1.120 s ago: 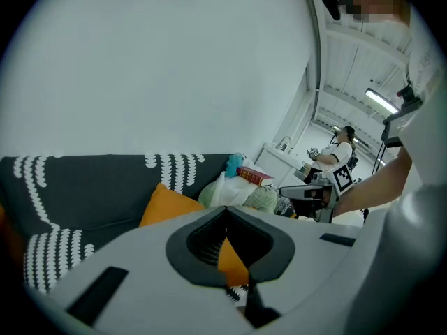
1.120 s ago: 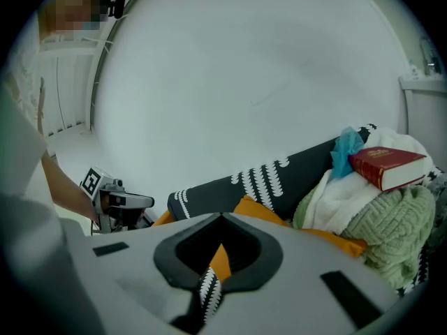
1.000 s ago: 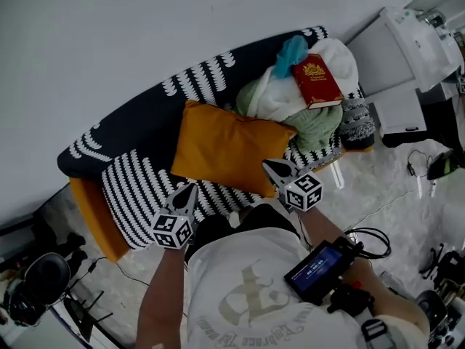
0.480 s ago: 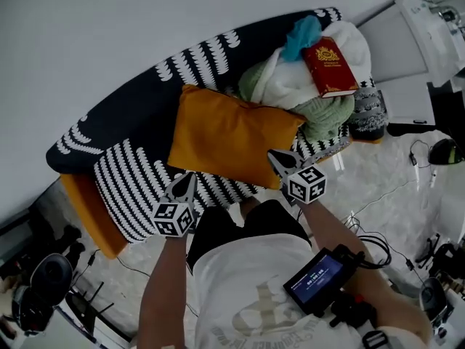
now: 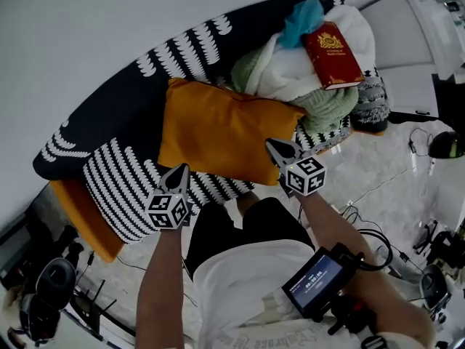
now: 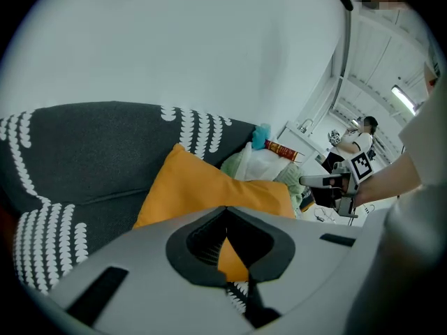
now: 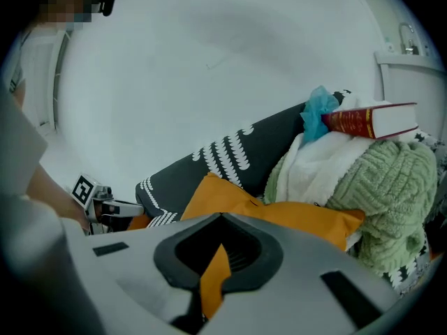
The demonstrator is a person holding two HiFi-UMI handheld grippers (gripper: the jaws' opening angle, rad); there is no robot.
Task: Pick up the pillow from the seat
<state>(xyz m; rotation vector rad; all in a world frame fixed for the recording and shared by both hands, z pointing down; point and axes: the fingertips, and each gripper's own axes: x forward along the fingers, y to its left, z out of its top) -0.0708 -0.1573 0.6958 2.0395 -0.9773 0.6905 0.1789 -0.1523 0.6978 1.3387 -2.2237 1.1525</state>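
Observation:
An orange pillow leans on the seat of a black sofa with white patterns. My left gripper is shut and holds nothing. It hovers over the striped seat, just short of the pillow's near left corner. My right gripper is also shut and empty, with its tip at the pillow's near right edge. In the left gripper view the pillow fills the middle beyond the shut jaws. In the right gripper view the pillow lies just ahead of the shut jaws.
A heap of cloth sits at the sofa's right end: a green knit blanket, a white towel and a teal cloth, with a red book on top. White cabinets stand at right. Cables lie on the floor.
Both grippers have edged a little forward toward the pillow's near edge, and their jaws stay shut. The head camera has shifted slightly.

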